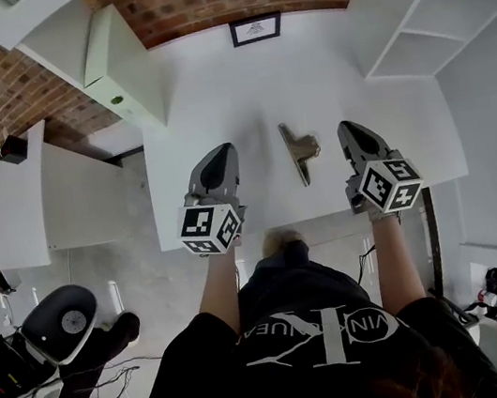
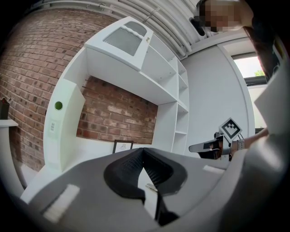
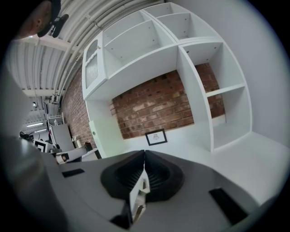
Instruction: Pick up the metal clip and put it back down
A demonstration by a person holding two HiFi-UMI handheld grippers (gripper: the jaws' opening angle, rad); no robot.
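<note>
The metal clip (image 1: 299,152) lies flat on the white desk (image 1: 239,90), its long handle pointing toward the person. It rests between the two grippers and touches neither. My left gripper (image 1: 222,151) hovers to its left, near the desk's front edge. In its own view the left gripper (image 2: 144,150) has its tips together and holds nothing. My right gripper (image 1: 347,127) hovers to the clip's right. The right gripper (image 3: 144,152) is shut and empty as well. Both point at the back wall.
A small framed picture (image 1: 256,29) leans on the brick wall at the desk's back. White shelving (image 1: 425,10) rises at the right, and a white cabinet (image 1: 115,64) at the left. An office chair (image 1: 61,322) stands on the floor at lower left.
</note>
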